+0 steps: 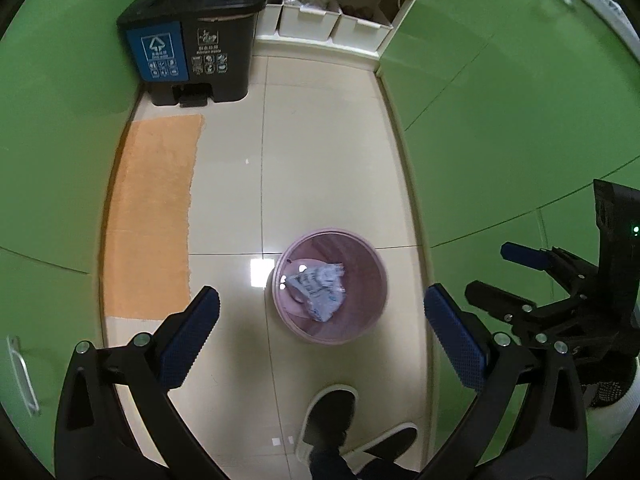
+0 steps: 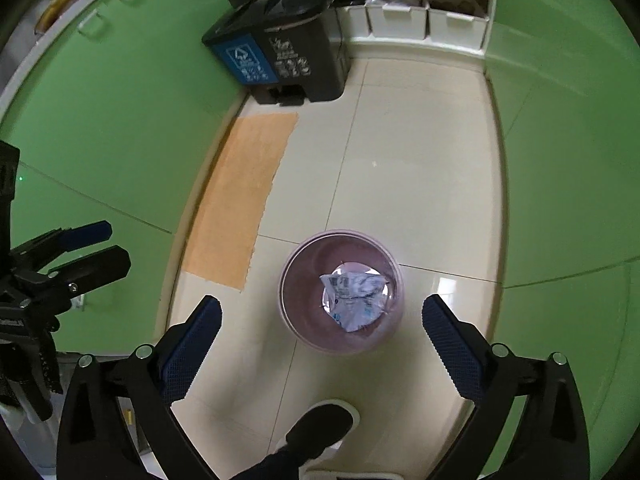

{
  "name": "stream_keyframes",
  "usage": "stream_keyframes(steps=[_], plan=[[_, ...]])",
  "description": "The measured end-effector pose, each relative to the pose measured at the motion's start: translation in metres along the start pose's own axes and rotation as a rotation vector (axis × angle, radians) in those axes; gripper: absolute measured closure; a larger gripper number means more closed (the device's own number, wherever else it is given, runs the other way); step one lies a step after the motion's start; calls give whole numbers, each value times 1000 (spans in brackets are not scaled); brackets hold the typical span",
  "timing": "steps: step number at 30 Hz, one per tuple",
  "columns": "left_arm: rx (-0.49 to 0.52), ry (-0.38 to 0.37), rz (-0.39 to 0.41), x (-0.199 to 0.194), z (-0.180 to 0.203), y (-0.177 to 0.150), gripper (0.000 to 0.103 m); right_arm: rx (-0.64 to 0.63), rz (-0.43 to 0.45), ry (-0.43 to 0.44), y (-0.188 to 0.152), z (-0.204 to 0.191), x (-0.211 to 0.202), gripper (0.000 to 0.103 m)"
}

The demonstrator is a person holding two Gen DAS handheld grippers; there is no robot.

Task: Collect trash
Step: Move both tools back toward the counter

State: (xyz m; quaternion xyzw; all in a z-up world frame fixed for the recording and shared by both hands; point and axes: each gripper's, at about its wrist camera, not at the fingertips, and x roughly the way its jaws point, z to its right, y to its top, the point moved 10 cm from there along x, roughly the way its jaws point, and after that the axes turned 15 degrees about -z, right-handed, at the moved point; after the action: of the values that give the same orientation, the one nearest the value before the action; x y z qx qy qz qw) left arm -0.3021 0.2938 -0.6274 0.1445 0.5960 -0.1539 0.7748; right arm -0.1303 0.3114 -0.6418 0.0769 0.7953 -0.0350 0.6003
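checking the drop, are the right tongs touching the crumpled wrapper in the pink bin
Apart. The right wrist view shows the right tongs open above, the crumpled wrapper lying inside the pink bin.

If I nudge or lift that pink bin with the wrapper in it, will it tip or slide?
Probably slides: the pink bin sits on glossy tile. It looks light, holding only a crumpled wrapper, so a high push might tip it.

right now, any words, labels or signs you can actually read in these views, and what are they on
No text is legible enough to quote.
Black pedal bin: blue label with a white recycling-arrows sign; its wording is too small to read.
Same bin, white-printed label: two text lines and icons, blurred.
Crumpled wrapper in the pink basket: blue print, unreadable.
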Motion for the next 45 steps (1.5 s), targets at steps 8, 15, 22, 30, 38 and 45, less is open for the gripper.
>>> stream_keyframes(steps=[8,15,22,30,38,45], plan=[[61,-30,61,-123,67,1,3,49,106,-59,-27,5,-161,6],[187,-73,137,-246,152,4,3,125,246,-89,-54,6,-319,6],[329,-142,202,-342,239,4,3,203,409,-139,-97,13,-455,6],[507,-119,309,-408,328,-1,3,326,547,-230,-170,48,-554,6],[676,-116,387,-441,426,-20,3,530,647,-319,-273,104,-610,6],[815,-134,375,-429,510,-49,3,678,660,-374,-349,147,-620,6]])
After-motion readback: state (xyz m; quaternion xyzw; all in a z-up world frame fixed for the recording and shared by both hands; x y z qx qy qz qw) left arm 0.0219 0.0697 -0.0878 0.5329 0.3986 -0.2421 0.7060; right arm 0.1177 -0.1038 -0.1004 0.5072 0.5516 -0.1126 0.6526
